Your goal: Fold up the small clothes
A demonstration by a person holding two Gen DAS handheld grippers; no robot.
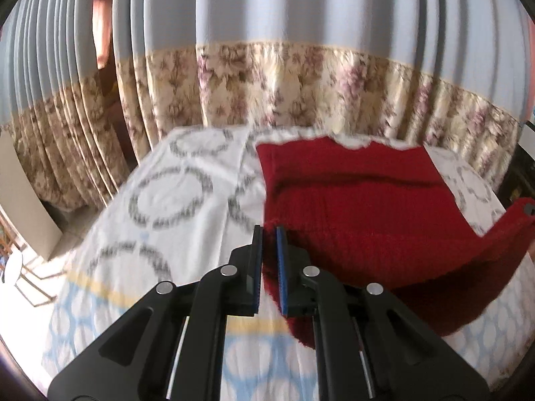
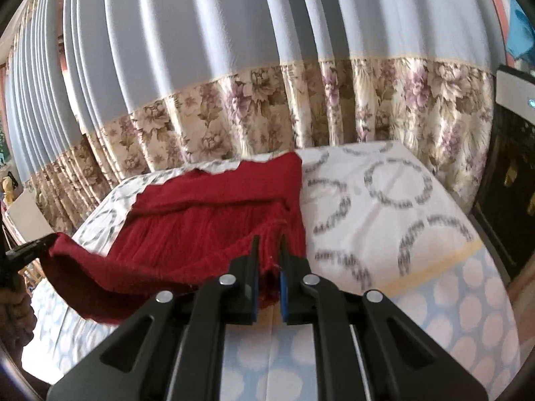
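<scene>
A dark red knitted garment (image 1: 361, 207) lies on a bed with a white sheet (image 1: 187, 180) printed with grey rings. My left gripper (image 1: 269, 230) is shut on the garment's near left corner and holds it lifted. My right gripper (image 2: 269, 242) is shut on the near right corner of the same garment (image 2: 207, 224). The near edge hangs raised between the two grippers while the far part rests on the bed. The right gripper shows at the right edge of the left wrist view (image 1: 528, 209). The left gripper shows at the left edge of the right wrist view (image 2: 30, 249).
A blue curtain with a floral lower band (image 1: 301, 77) hangs behind the bed. A light blue cloth with white dots (image 2: 468, 317) covers the near bed. Dark furniture (image 2: 508, 180) stands at the right. Floor and a pale board (image 1: 23, 193) show at the left.
</scene>
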